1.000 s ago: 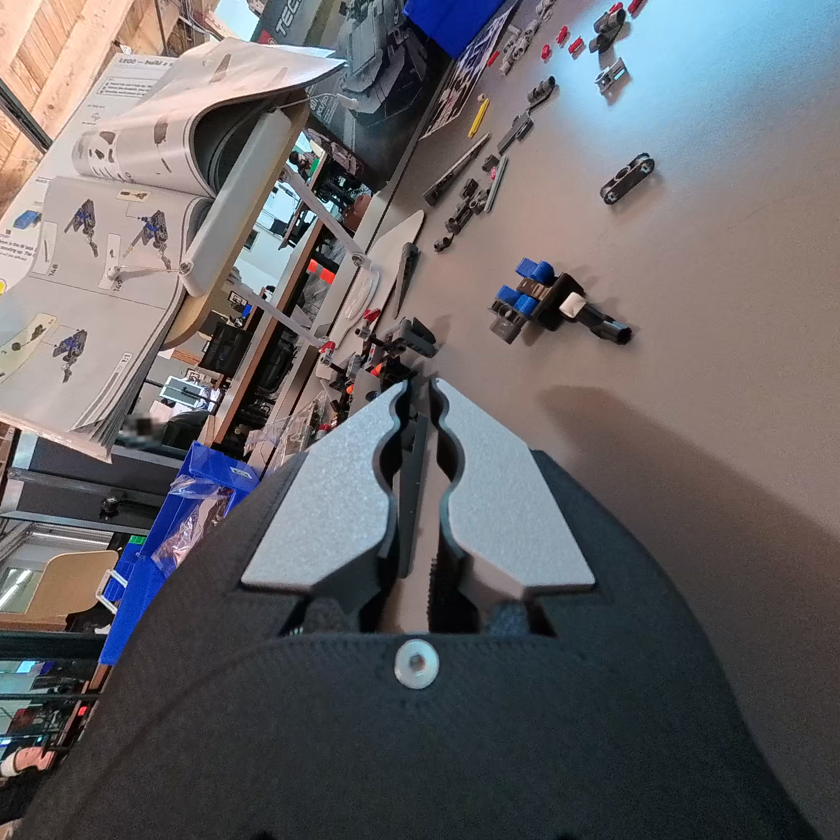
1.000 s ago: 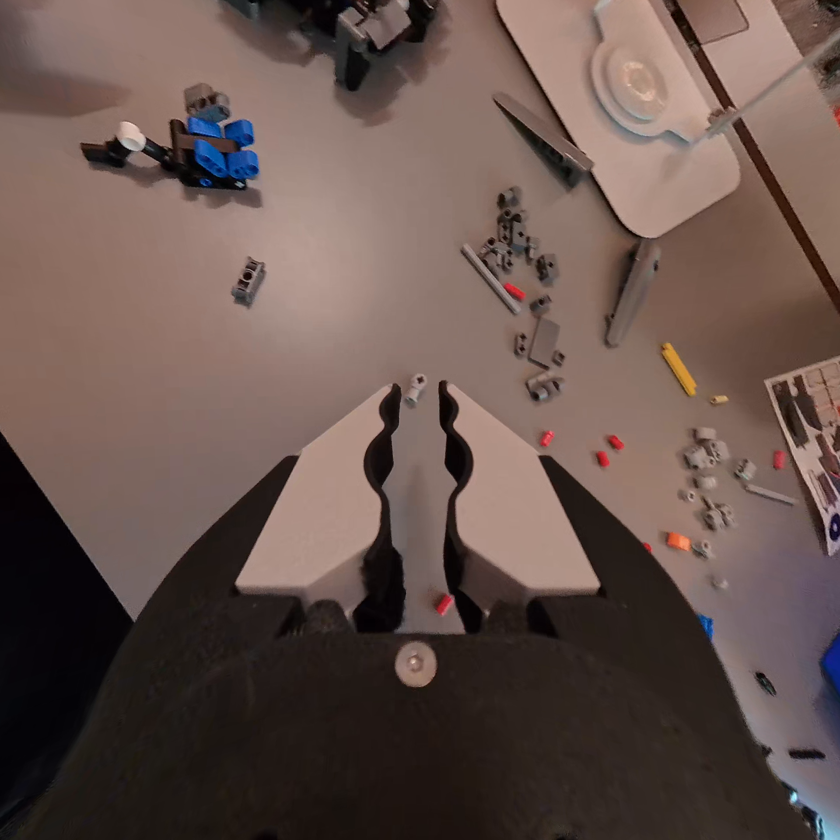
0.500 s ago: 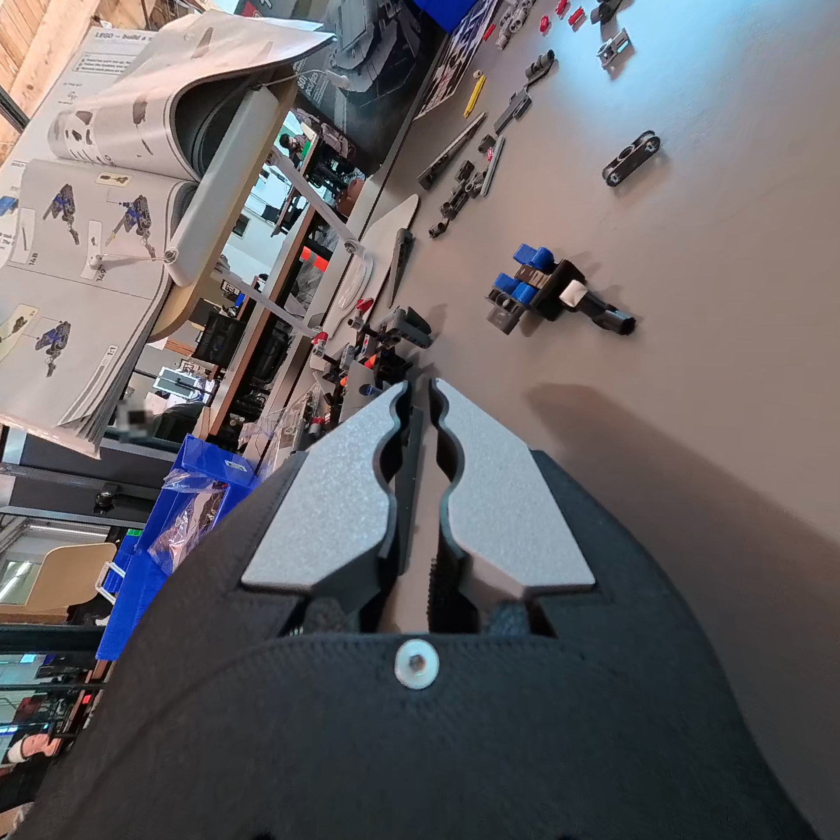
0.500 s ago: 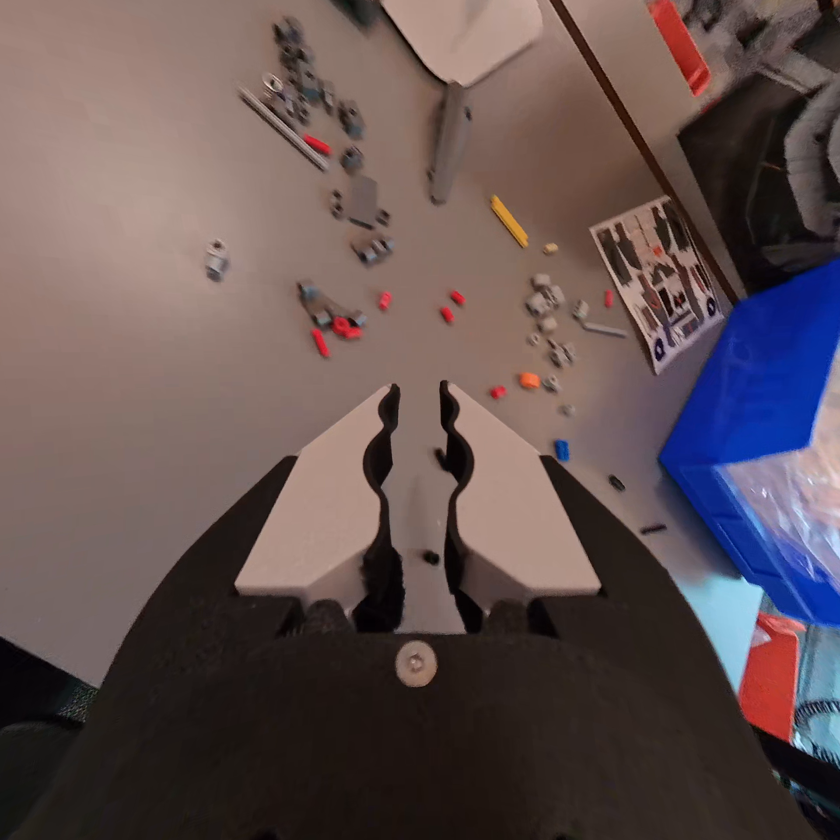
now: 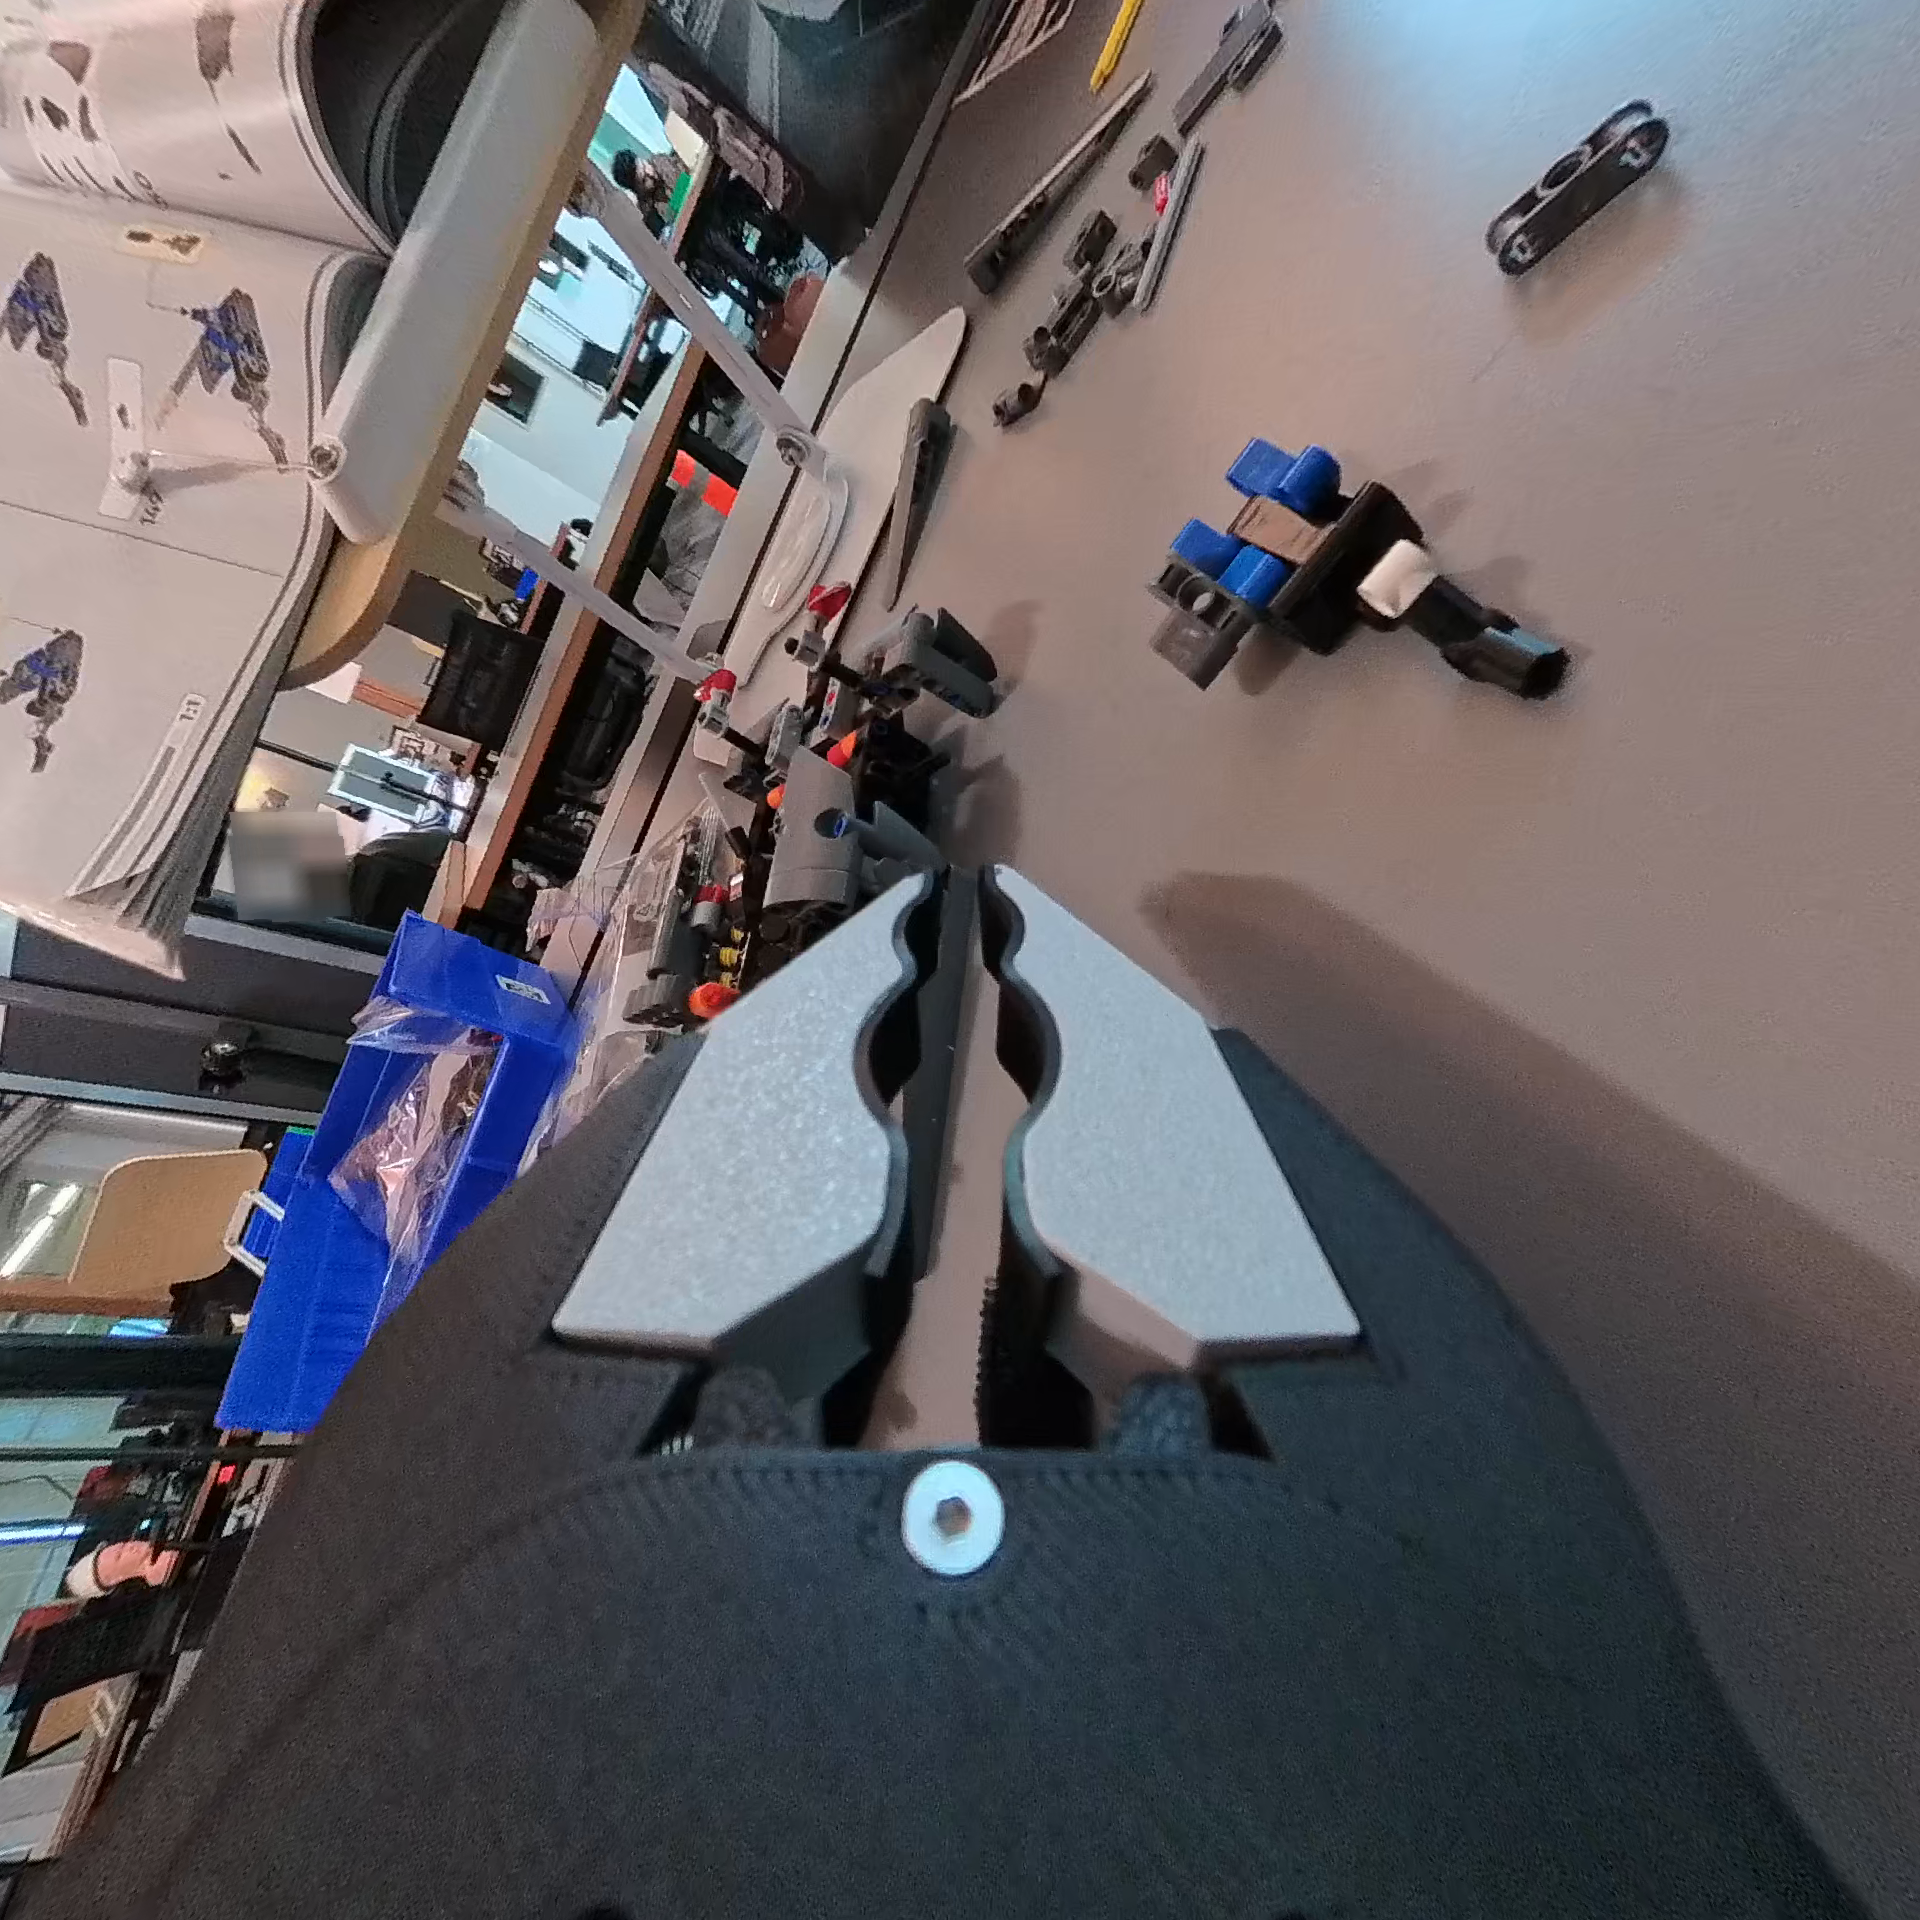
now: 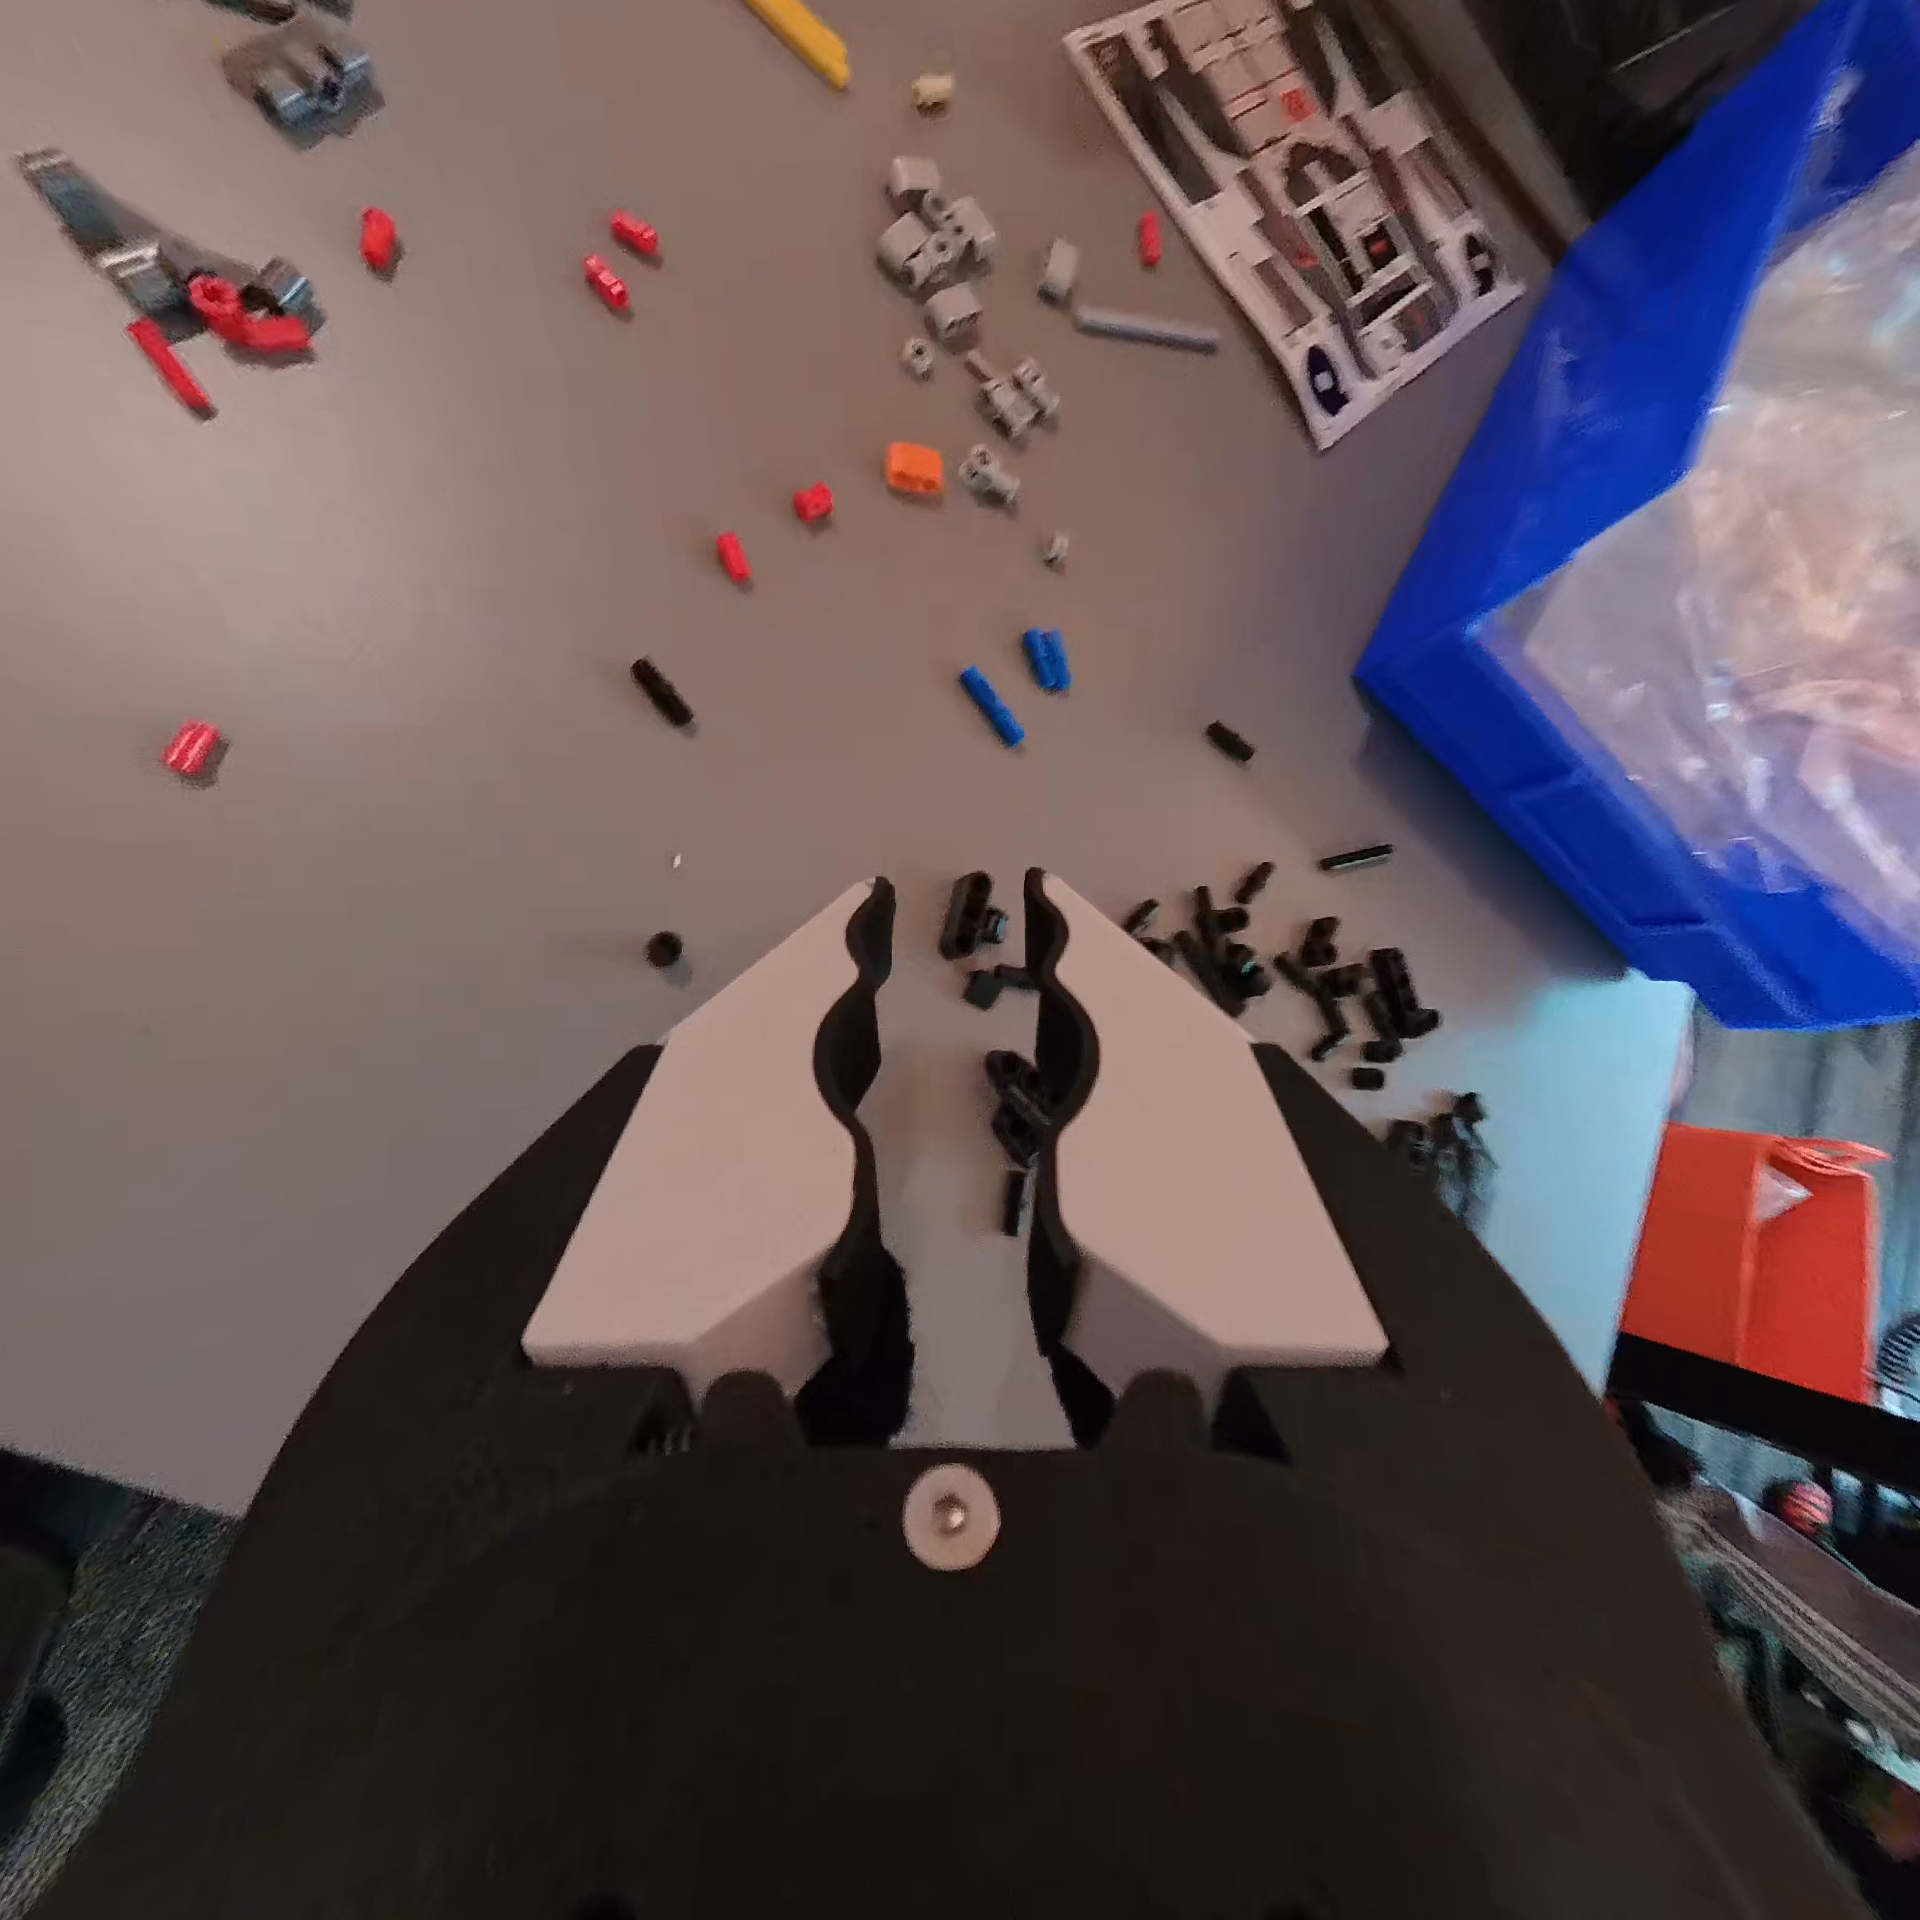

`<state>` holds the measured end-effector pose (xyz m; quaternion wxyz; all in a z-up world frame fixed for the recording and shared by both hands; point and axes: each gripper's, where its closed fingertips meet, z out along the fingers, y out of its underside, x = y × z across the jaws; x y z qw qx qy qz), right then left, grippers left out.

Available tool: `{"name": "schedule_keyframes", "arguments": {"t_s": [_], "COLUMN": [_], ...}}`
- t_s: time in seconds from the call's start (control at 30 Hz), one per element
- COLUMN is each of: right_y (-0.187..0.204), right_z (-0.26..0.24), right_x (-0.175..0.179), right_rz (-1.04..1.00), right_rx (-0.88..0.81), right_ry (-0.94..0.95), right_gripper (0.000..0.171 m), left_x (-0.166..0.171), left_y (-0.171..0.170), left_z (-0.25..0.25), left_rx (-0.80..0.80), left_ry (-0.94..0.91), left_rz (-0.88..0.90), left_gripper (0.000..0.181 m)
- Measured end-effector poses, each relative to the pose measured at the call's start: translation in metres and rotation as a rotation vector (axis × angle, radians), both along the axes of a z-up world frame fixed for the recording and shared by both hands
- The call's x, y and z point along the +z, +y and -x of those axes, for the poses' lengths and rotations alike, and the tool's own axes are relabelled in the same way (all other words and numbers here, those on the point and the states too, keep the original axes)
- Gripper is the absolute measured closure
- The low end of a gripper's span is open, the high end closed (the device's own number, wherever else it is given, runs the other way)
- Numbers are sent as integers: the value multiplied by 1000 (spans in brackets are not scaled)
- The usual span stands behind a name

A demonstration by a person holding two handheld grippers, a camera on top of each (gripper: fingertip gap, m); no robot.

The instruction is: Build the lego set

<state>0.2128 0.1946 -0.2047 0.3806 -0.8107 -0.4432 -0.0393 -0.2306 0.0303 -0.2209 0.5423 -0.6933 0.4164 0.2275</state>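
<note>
My left gripper [image 5: 956, 883] is shut on a thin dark lego beam [image 5: 938, 1060] that runs lengthwise between its fingers, held low over the grey table. A small blue and black sub-assembly [image 5: 1309, 561] lies ahead to the right, and a larger grey build [image 5: 831, 810] sits just beyond the fingertips. My right gripper [image 6: 954, 894] is open and empty above a scatter of small black pieces [image 6: 1299, 966]. One black piece [image 6: 968, 914] lies on the table between its tips. Blue pins [image 6: 992, 707], red pins [image 6: 732, 556] and grey connectors [image 6: 935, 244] lie farther ahead.
An open instruction book [image 5: 135, 416] stands on a holder at the left. A blue bin with plastic bags [image 5: 395, 1143] is beside it. In the right wrist view a sticker sheet [image 6: 1309, 197], a blue bin [image 6: 1558, 623] and an orange box [image 6: 1756, 1257] line the right side. One gripper's finger ends stand about 50 cm off the other's.
My right gripper has swung right across the table, from the grey parts to over the black pieces near the blue bin. My left gripper has drifted slightly forward, still holding the beam.
</note>
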Motion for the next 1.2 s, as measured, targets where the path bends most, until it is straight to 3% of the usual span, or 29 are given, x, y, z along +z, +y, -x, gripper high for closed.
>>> {"name": "schedule_keyframes", "arguments": {"t_s": [0.2, 0.43, 0.8, 1.2], "right_y": [-24, -15, -7, -7], "right_z": [26, 57, 73, 79], "right_x": [-29, -43, -53, -53], "right_rz": [145, 170, 225, 230], "right_rx": [174, 265, 330, 341], "right_ry": [84, 111, 137, 162], "right_gripper": [149, 150, 169, 169], "left_x": [-5, -7, -7, -7], "left_y": [5, 9, 10, 9], "left_z": [4, 9, 13, 10], "left_rx": [27, 56, 73, 63], "left_ry": [15, 21, 23, 24], "left_rz": [24, 33, 29, 33], "left_gripper": [177, 179, 179, 178]}}
